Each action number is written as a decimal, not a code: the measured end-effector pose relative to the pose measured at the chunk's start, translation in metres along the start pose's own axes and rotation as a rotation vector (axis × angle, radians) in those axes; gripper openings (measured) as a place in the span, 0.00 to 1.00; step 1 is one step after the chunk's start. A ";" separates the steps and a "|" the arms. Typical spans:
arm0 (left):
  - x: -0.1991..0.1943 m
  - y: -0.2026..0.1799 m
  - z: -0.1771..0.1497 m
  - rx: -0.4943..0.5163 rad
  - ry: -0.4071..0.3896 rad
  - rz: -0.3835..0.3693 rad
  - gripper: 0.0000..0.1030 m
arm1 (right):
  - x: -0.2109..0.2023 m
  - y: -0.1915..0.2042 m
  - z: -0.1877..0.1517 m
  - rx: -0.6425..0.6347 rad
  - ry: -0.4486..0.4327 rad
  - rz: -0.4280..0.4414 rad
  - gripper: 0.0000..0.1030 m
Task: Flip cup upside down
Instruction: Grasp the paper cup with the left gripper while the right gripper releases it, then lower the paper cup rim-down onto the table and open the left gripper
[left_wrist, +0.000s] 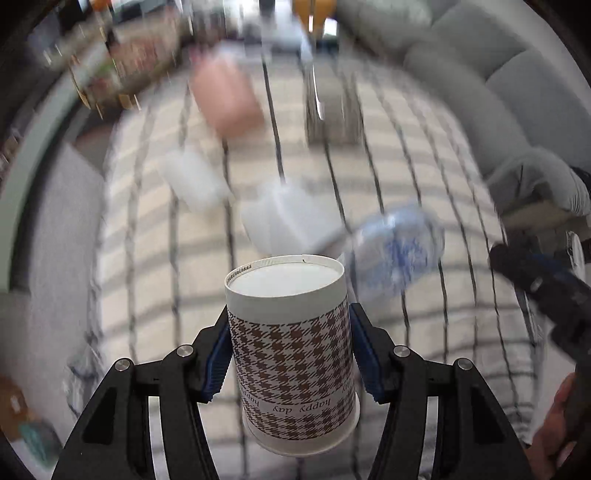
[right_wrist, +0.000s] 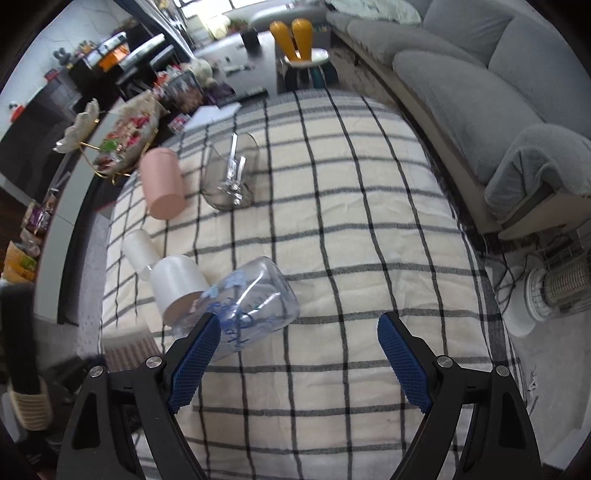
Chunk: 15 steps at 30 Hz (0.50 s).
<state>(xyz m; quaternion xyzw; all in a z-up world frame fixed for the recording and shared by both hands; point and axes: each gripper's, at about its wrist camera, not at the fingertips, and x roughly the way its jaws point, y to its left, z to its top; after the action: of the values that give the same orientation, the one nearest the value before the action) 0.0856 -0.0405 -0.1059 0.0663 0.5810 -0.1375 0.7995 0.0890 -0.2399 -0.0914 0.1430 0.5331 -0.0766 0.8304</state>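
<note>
My left gripper (left_wrist: 290, 347) is shut on a paper cup (left_wrist: 291, 350) with a brown houndstooth pattern and "happy day" lettering. The cup is upside down, its white base pointing away from the camera, held above the checked cloth (left_wrist: 184, 240). The background is blurred by motion. My right gripper (right_wrist: 299, 354) is open and empty, low over the checked cloth (right_wrist: 351, 221). A clear cup with blue print (right_wrist: 255, 302) lies on its side just beyond its left finger. The right gripper also shows at the right edge of the left wrist view (left_wrist: 543, 280).
On the cloth lie a white cup (right_wrist: 177, 284) on its side, another white cup (right_wrist: 138, 247), a pink cup (right_wrist: 162, 184) and a clear glass cup (right_wrist: 231, 173). A grey sofa (right_wrist: 480, 92) runs along the right. A heater (right_wrist: 554, 288) stands on the floor right.
</note>
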 end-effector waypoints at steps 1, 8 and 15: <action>-0.005 0.002 -0.004 0.003 -0.061 0.012 0.56 | -0.001 0.002 -0.005 -0.001 -0.015 -0.003 0.85; 0.002 0.017 0.004 0.011 -0.381 0.063 0.56 | 0.007 0.008 -0.034 0.000 -0.047 -0.013 0.85; 0.019 0.022 -0.019 -0.064 -0.478 0.082 0.57 | 0.010 0.009 -0.062 -0.010 -0.035 -0.021 0.85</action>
<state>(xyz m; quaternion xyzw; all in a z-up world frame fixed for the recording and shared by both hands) 0.0802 -0.0168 -0.1312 0.0302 0.3762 -0.0982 0.9208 0.0417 -0.2115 -0.1232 0.1318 0.5203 -0.0853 0.8394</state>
